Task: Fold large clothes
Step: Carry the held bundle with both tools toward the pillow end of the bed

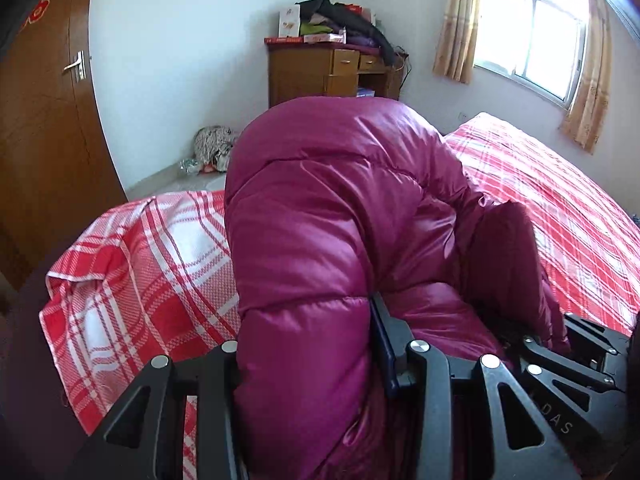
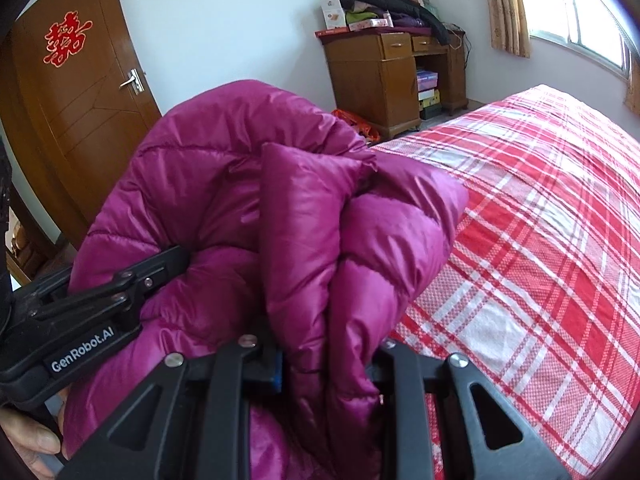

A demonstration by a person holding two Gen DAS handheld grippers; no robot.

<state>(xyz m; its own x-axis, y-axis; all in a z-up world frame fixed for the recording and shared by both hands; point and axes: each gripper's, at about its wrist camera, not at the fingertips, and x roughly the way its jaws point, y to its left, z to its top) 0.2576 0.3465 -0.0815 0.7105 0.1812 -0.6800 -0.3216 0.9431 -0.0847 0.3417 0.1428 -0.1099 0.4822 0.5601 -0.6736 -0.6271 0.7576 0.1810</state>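
The jacket (image 1: 320, 216) is pinched by both grippers, left (image 1: 308, 344) and right (image 2: 324, 360), fingers part-closed on padding, so it can be carried over the bed (image 2: 540, 220).

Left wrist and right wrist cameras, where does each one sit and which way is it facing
Left wrist: on the left gripper, looking down along its fingers at the magenta puffer jacket over the plaid bed; the right gripper shows.
Right wrist: on the right gripper, facing the jacket; the left gripper and a hand show.
Shared: jacket, bed, wooden desk, door, window.
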